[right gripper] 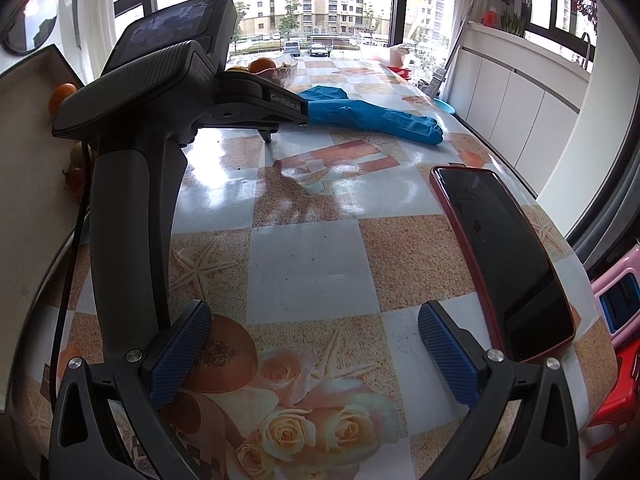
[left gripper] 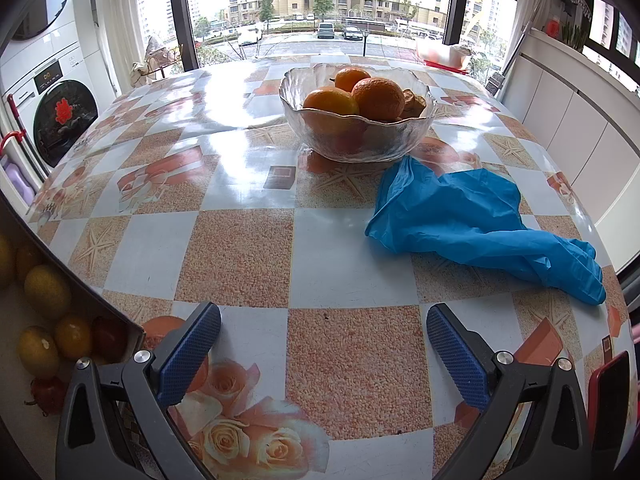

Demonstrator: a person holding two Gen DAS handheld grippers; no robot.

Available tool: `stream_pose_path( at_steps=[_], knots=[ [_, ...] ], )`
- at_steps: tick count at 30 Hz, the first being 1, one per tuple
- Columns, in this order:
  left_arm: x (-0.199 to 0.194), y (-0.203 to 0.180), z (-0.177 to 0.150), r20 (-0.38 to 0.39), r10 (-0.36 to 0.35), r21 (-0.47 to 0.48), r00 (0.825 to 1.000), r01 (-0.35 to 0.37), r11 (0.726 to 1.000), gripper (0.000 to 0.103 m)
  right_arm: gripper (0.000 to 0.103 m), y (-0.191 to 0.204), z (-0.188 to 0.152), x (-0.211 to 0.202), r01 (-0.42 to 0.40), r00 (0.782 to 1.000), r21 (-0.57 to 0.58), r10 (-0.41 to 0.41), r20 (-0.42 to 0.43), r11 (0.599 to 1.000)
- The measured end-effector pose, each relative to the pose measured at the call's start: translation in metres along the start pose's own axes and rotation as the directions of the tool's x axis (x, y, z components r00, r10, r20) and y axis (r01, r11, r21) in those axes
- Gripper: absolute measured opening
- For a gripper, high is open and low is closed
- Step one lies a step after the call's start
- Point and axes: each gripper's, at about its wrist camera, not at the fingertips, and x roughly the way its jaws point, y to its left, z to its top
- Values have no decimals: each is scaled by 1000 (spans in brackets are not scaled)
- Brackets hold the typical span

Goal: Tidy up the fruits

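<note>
Box: an open cardboard box (left gripper: pixel 86 300) is sitting at my far left, off the table's edge, holding yellow-green, orange and dark red round fruits (left gripper: pixel 47 290).
Left tongs (left gripper: pixel 323 346): I am holding these with the blue pads spread wide, gripping nothing, hovering over the glossy checked tablecloth (left gripper: pixel 240 256) printed with roses and starfish.
Bowl: a clear, wavy-rimmed glass bowl (left gripper: pixel 357 136) is standing toward the far middle of the table, carrying three oranges (left gripper: pixel 378 96) and something brownish I cannot identify.
Glove: a crumpled blue rubber glove (left gripper: pixel 480 224) is lying just right of the bowl.
Right tongs (right gripper: pixel 314 346): I am keeping these wide apart too, empty, with my other tool's dark handle rising at their left.
Phone: a red-cased black smartphone (right gripper: pixel 508 264) is lying face up near the table's right edge.
</note>
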Motion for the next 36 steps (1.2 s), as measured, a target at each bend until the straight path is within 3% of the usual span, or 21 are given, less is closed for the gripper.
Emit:
stream_pose_path(
  at_steps=[36],
  knots=[
    [0,0,0,0,0,0,1000,0,1000,103,103,-3,0,1,0,999,30,-1,35,1000]
  ],
)
